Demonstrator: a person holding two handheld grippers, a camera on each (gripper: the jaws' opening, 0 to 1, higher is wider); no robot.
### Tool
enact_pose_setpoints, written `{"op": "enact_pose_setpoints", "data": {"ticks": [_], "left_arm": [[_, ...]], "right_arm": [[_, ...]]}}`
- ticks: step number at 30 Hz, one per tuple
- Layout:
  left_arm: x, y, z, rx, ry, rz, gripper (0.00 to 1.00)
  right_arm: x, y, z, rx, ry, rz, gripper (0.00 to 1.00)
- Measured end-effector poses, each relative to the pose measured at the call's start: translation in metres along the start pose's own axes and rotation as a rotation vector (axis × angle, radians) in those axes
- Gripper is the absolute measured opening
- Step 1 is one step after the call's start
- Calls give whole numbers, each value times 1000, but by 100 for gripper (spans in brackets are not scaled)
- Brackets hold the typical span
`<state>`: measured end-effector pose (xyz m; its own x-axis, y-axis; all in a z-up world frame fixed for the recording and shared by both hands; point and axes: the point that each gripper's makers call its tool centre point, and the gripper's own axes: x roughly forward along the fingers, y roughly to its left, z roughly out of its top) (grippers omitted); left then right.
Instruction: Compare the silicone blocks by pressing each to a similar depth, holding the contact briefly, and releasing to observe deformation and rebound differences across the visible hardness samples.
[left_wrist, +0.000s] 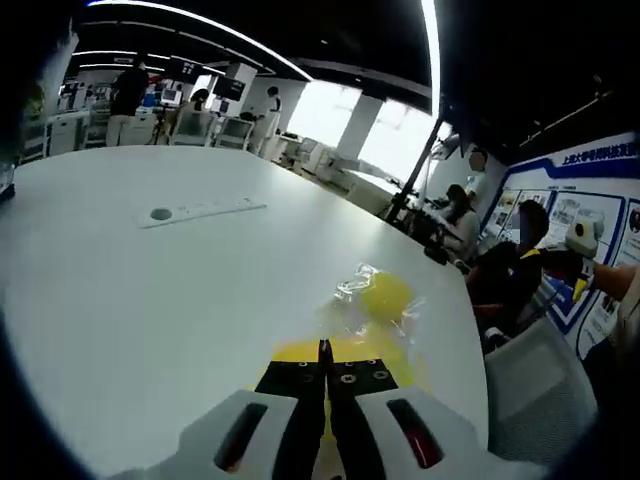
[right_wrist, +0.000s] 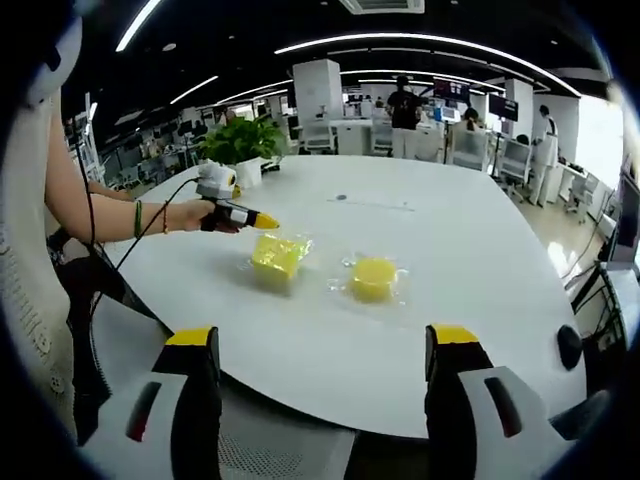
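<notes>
Left tongs pressed at a bagged yellow block; right tongs hung back, released.

In the right gripper view, the left tongs (right_wrist: 268, 223), held in a person's hand (right_wrist: 190, 214), reached in from the left with yellow tips at the square silicone block (right_wrist: 277, 258); the round silicone block (right_wrist: 373, 276) lay just beside it, apart, both in clear wrappers on the white table (right_wrist: 470, 290). The right tongs (right_wrist: 326, 345) stood wide apart at the near edge, grasping nothing. In the left gripper view, the left tongs (left_wrist: 325, 352) were clenched tip to tip over yellow, probably the square block (left_wrist: 300, 350), with the round block (left_wrist: 384, 296) just beyond. A white strip (left_wrist: 200, 210) lay farther off, and a potted plant (right_wrist: 240, 140) stood at the far edge.
</notes>
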<state>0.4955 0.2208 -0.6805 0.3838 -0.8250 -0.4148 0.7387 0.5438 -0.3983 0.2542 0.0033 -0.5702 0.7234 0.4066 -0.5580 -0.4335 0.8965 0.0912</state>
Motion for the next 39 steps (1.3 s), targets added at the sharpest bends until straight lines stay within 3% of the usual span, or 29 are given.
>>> {"op": "enact_pose_setpoints", "data": {"ticks": [6,10,21,23,32,35,39], "left_arm": [[9,29,-17,-21,20,56,0],[14,38,-28,-16,45,85,0],[13,40,-27,-4,27,100,0],[10,41,-23,38,7,106,0],[-29,42,-10,24,-26,247,33],[-52,28,-4,17,-66,276,38],[-87,-5,-2,17,-102,285,41]], "right_arm": [[-3,-1,-7,20,17,-13,78],[-2,2,-11,26,27,-6,78],[-1,6,-7,9,16,11,77],[-1,7,-5,10,9,17,77],[0,14,3,-3,-33,55,74],[2,14,2,3,-40,73,75],[3,11,3,5,-51,100,77]]}}
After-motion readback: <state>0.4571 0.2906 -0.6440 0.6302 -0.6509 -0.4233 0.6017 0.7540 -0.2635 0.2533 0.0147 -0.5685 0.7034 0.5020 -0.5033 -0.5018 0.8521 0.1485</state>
